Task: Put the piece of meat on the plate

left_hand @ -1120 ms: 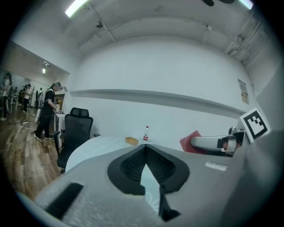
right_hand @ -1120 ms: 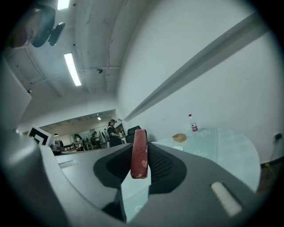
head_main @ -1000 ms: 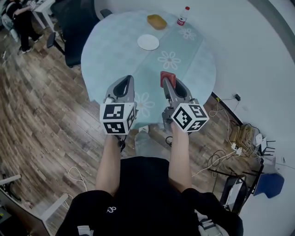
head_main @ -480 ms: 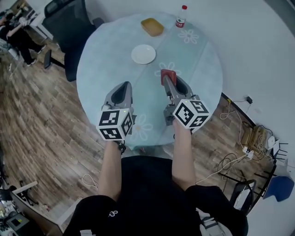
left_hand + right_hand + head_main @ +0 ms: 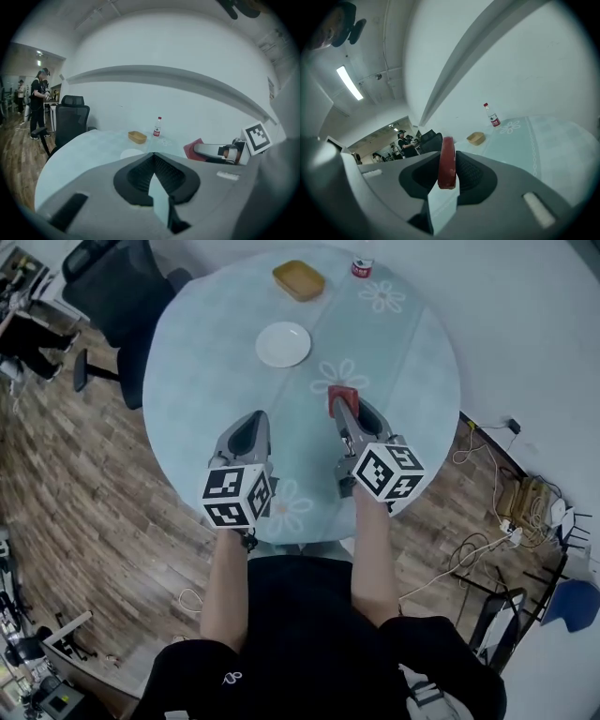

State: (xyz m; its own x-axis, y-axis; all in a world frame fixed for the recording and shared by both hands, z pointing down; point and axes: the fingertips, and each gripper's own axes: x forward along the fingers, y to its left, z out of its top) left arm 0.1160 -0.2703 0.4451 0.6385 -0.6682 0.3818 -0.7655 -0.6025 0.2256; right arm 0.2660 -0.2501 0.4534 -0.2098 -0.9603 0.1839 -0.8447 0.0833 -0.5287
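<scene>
While right gripper [image 5: 341,409] clamps flat red meat slab [image 5: 446,161] edgewise, short of round white plate [image 5: 283,344], left gripper [image 5: 152,157] sits closed, empty; slab likely light, slick, so edge grip suits.

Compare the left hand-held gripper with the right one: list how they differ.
Load: the left hand-held gripper is empty; the right hand-held gripper clamps the red piece of meat. Jaws: the left's meet at the tips; the right's are kept apart by the meat. Both are over the table, short of the plate.
</scene>
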